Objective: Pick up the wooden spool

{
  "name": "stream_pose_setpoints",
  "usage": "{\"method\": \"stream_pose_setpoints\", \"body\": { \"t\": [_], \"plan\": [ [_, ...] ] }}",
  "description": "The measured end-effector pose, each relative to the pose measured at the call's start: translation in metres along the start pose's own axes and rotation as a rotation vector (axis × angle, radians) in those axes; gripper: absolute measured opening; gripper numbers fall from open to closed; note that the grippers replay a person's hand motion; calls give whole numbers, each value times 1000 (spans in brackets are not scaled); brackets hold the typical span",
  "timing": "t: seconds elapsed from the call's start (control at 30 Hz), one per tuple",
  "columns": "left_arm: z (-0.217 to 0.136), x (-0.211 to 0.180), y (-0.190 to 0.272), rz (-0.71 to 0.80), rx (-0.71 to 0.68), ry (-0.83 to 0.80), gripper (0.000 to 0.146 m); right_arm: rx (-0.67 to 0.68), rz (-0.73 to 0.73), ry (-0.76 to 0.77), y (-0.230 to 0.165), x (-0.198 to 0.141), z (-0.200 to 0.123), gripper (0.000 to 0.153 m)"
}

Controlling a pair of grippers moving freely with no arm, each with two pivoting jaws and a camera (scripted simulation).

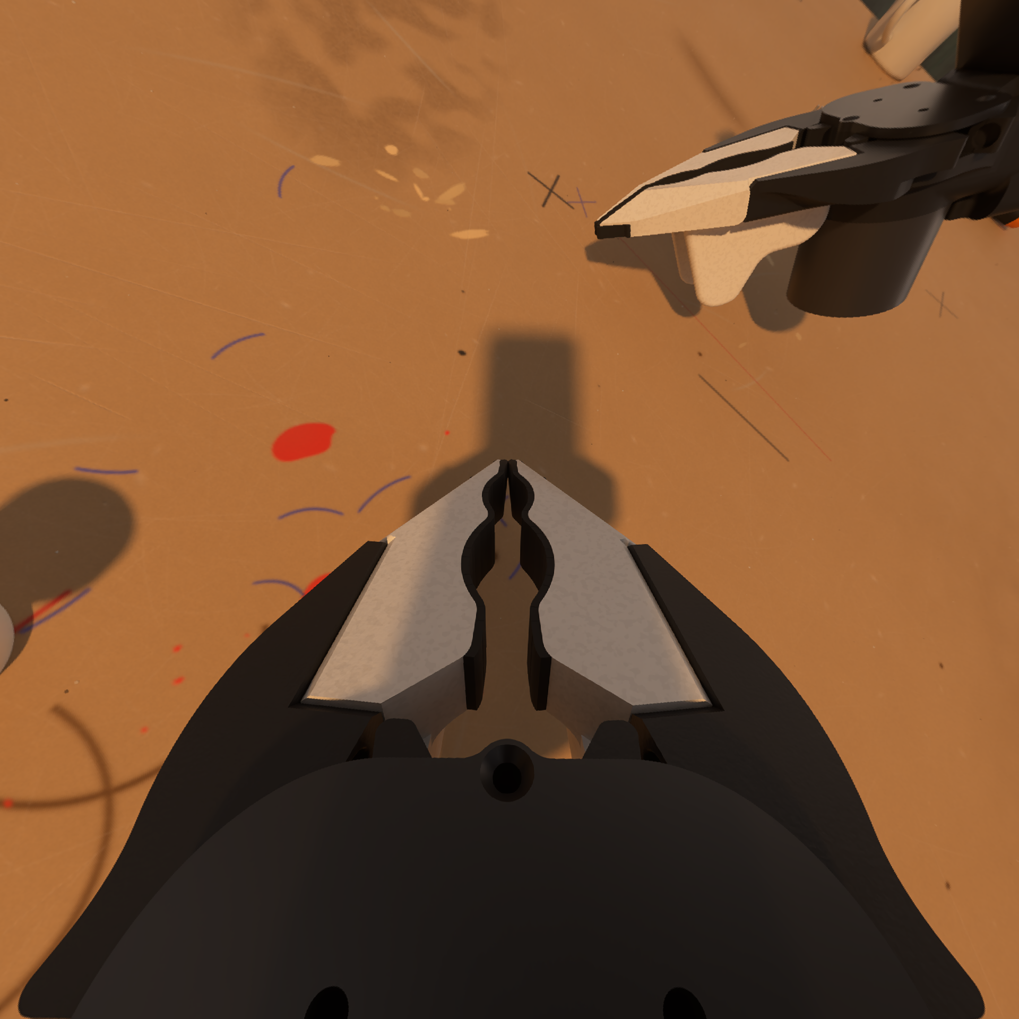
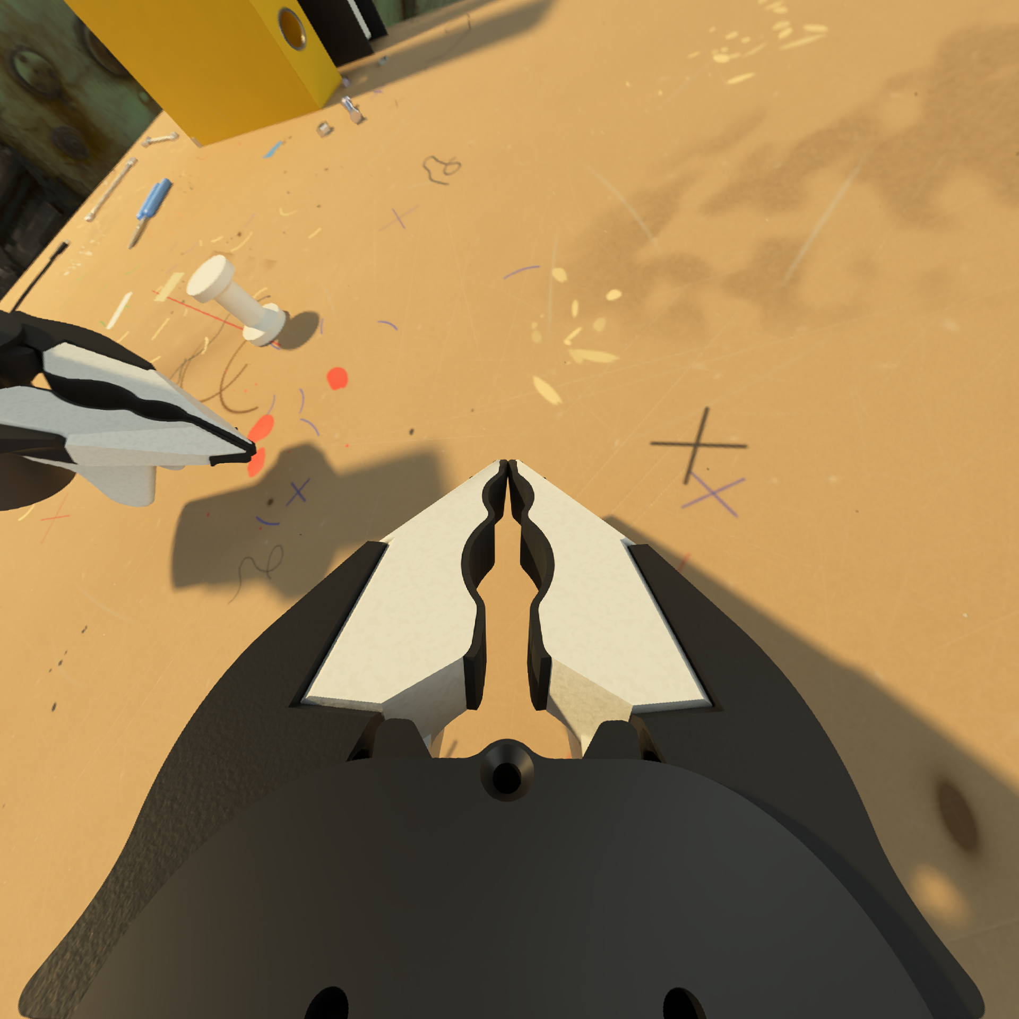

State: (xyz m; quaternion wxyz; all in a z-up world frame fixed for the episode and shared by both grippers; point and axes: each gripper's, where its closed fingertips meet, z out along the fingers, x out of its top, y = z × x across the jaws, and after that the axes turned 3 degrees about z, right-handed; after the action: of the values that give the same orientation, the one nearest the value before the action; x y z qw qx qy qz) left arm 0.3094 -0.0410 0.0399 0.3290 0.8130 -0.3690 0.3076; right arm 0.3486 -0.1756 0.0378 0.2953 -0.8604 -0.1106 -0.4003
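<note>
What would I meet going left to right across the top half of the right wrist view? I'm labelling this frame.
Left tongs → blue screwdriver → wooden spool → round red spot → pale wood chips → black cross mark.

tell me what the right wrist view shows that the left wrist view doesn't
Only the right wrist view shows the whole wooden spool lying on the table, plus the yellow block and blue screwdriver near the far edge.

Only the left wrist view shows the dark cylinder under the right hand-held gripper.

Both show the brown table, the red paint spot and both hand-held grippers, shut and empty, including the left hand-held gripper.
</note>
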Motion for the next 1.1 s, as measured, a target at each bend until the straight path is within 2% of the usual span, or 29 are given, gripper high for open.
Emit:
{"method": "stream_pose_setpoints", "body": {
  "t": [0.07,0.13,0.2,0.3,0.43,0.6,0.67,0.77,0.93,1.1],
  "plan": [
    [-4,2,-1,-9,-12,11,0,10,-14,14,-5,3,-1,0],
    [-13,9,-4,-23,-10,44,8,17,-29,23,-10,4,-1,0],
    [-27,18,-9,-28,7,91,17,34,-36,34,-15,6,-1,0],
    [-54,32,-18,2,57,171,20,45,-47,40,-21,6,-2,0],
    [-87,31,-43,35,192,205,21,51,-47,38,-22,6,-2,0],
    [-108,7,-85,19,369,142,21,57,-34,34,-21,5,-2,0],
    [-109,-3,-102,-19,409,108,26,53,-41,30,-22,5,-2,0],
    [-102,-15,-122,-96,413,57,46,47,-53,21,-23,3,0,0],
    [-90,-10,-136,-82,402,26,66,37,-68,16,-24,3,-1,0],
    [-80,-10,-144,28,437,-83,65,36,-63,19,-22,4,-3,1]
  ]
}}
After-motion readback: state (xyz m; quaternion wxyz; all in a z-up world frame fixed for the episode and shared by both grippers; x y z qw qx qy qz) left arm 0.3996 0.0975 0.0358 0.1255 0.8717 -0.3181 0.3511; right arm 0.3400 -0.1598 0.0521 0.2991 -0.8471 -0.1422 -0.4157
